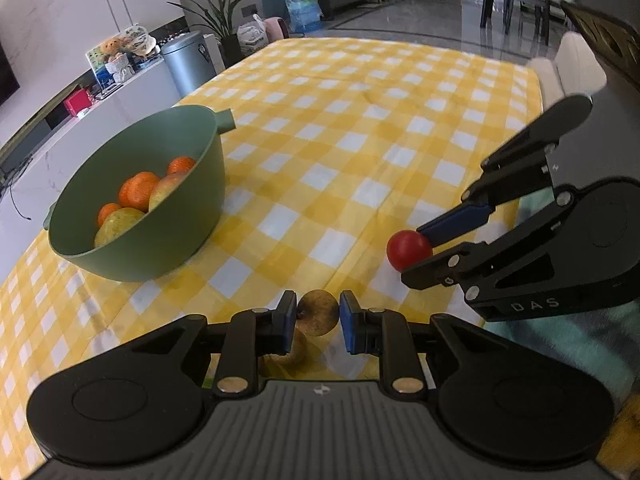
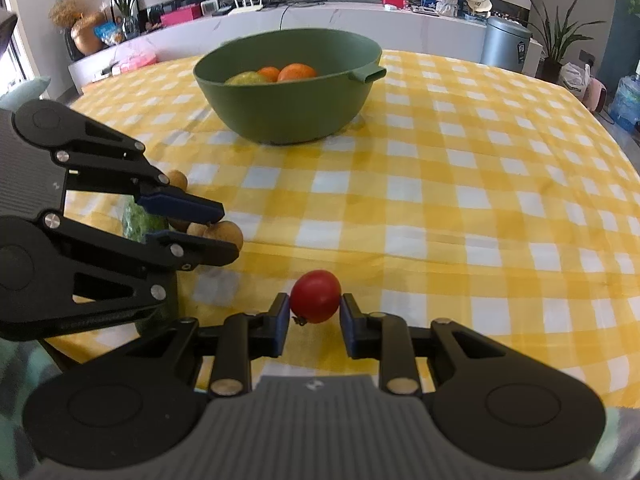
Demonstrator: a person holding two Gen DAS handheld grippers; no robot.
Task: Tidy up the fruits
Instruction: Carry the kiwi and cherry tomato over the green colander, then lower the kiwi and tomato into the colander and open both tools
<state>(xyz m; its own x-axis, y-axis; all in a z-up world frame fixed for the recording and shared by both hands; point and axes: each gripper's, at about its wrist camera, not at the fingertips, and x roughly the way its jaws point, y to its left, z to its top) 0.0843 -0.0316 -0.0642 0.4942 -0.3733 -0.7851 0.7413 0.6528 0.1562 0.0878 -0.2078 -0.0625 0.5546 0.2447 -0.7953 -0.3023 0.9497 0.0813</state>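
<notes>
While resting low over the table, at the near edge of the yellow checked tablecloth (image 1: pixel 360 140) – left gripper (image 1: pixel 318 316) straddling a small brown round fruit (image 1: pixel 319 312), right gripper (image 2: pixel 314 312) straddling a red tomato (image 2: pixel 315 302). Both approached level with the cloth, evidently so that the pads meet each fruit at its widest part.

Left tongs: narrowly apart, blue pads (image 1: pixel 289 322) at either flank of the brown fruit. Cannot tell whether pressing or only bracketing. More brown fruits noted just behind and beside the fingers, so a narrow opening judged deliberate, to single out one.

Right tongs: likewise narrowly apart, with the near pad seemingly touching the tomato and the far pad at most a sliver off. Firm clamp not confirmed. Tomato apparently on the cloth, shadow directly beneath.

Green bowl (image 1: pixel 160 240) standing upright on the cloth, well apart from both grippers, toward the far left in the left wrist view. Already holding oranges (image 1: pixel 138 190) and a yellow-green fruit (image 1: pixel 120 224) – taken as the collection point for loose fruit.

Judged stage: grasp in hand on two pieces at once, transfer to bowl not yet done. Risk noted: round, smooth fruit liable to roll or squirt from the pads if closed off-centre.
</notes>
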